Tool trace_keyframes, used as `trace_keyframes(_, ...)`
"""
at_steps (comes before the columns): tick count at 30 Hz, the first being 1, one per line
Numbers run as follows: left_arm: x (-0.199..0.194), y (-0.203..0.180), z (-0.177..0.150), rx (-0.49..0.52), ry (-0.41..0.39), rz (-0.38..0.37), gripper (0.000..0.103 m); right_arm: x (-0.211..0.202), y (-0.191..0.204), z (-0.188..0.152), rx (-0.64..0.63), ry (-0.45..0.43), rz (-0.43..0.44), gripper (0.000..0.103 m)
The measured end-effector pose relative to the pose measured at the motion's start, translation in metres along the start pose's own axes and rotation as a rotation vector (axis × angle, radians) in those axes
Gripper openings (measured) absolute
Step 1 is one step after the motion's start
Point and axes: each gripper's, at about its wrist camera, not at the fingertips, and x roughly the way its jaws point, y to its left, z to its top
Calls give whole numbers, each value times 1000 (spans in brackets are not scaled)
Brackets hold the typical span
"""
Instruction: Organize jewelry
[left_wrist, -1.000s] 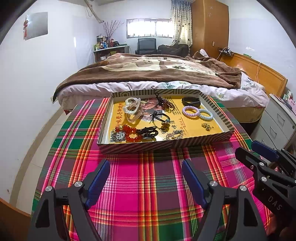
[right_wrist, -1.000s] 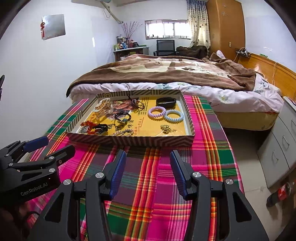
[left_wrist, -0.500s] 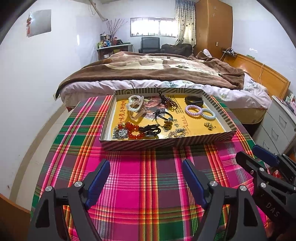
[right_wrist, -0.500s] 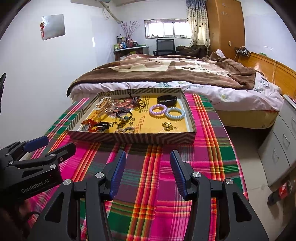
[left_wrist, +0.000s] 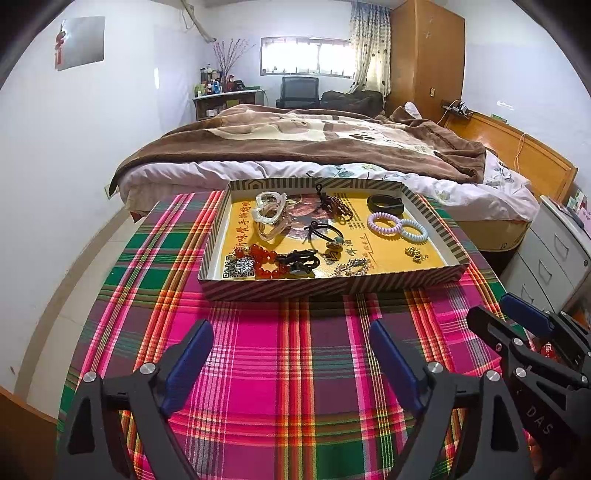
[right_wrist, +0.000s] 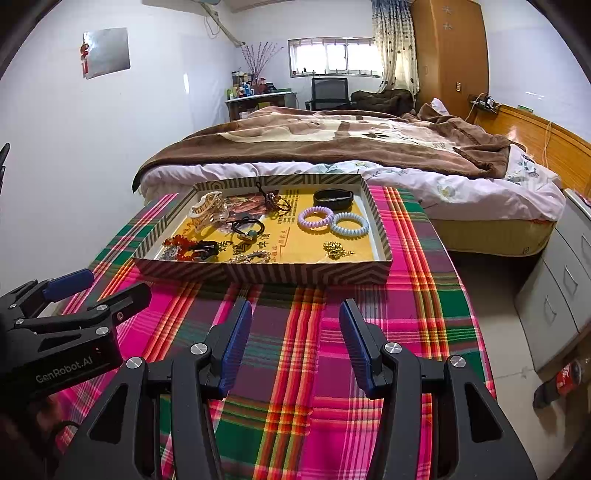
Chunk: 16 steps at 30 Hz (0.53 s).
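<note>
A striped cardboard tray (left_wrist: 332, 286) (right_wrist: 266, 275) with a yellow floor sits on the plaid tablecloth. It holds a red bead bracelet (left_wrist: 264, 258), black hair ties (left_wrist: 299, 260), a purple coil band (left_wrist: 384, 222) (right_wrist: 316, 218), a blue coil band (left_wrist: 414, 232) (right_wrist: 350, 225), a black band (left_wrist: 385, 202), pale clips (left_wrist: 269, 210) and a small gold piece (left_wrist: 415, 254) (right_wrist: 335, 249). My left gripper (left_wrist: 291, 360) is open and empty, short of the tray. My right gripper (right_wrist: 295, 338) is open and empty, also short of the tray.
The plaid tablecloth (left_wrist: 295, 369) covers the table. A bed with a brown blanket (left_wrist: 314, 144) stands just behind it. Grey drawers (right_wrist: 561, 280) stand to the right, with a cola bottle (right_wrist: 557, 384) on the floor. A white wall is on the left.
Both grippers have drawn slightly up and forward, so the tray sits a little lower and closer in view. Both stay open and empty. Nothing in the tray has moved.
</note>
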Motion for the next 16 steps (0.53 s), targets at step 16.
trace_keyframes(16,-1,3,-1,-17,5,-1,86,1,0,-2,2,3,-2,50)
